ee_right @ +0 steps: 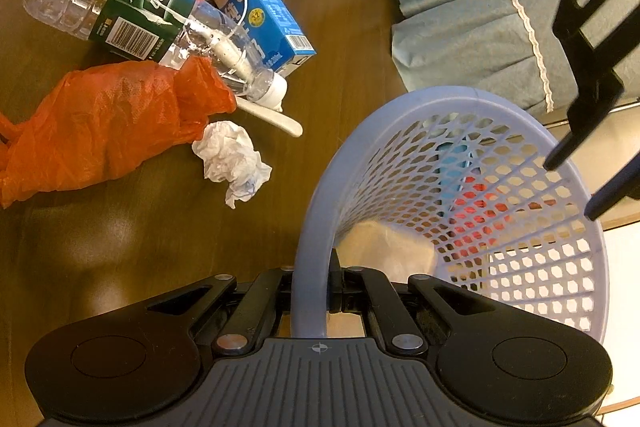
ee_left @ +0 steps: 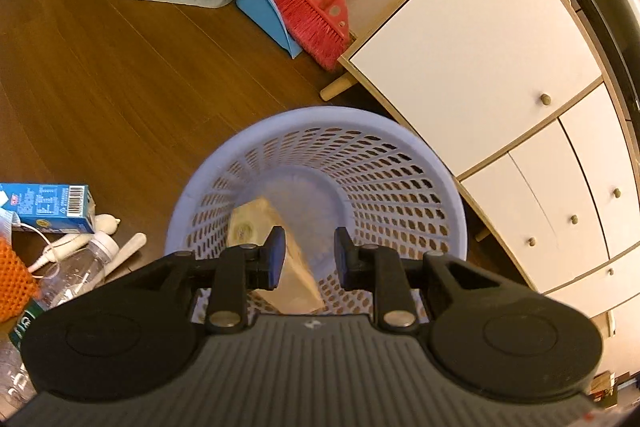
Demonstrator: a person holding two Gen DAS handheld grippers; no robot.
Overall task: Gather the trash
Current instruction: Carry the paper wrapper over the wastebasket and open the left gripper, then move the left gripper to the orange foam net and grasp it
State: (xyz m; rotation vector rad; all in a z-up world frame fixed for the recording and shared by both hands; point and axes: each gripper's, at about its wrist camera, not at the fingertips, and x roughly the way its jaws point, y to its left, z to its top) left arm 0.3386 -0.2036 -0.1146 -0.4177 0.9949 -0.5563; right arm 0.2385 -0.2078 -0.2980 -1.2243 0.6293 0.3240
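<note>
Right wrist view: right gripper (ee_right: pixel 311 293) clamped on basket (ee_right: pixel 316 211) rim.
Left gripper (ee_left: pixel 310 253): jaws apart, empty, over basket mouth.
Inside basket: one tan carton (ee_left: pixel 262 227).
Floor left of right gripper: one tissue (ee_right: pixel 232 159), one orange bag (ee_right: pixel 100 123), one bottle (ee_right: pixel 132 15), one blue carton (ee_right: pixel 272 23).

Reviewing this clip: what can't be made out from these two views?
- Left wrist: beige item in the basket is blurred and partly behind the open left gripper.
- Right wrist: right gripper contact on the rim is hidden.
- Right wrist: orange plastic bag is cut off by the left edge.
</note>
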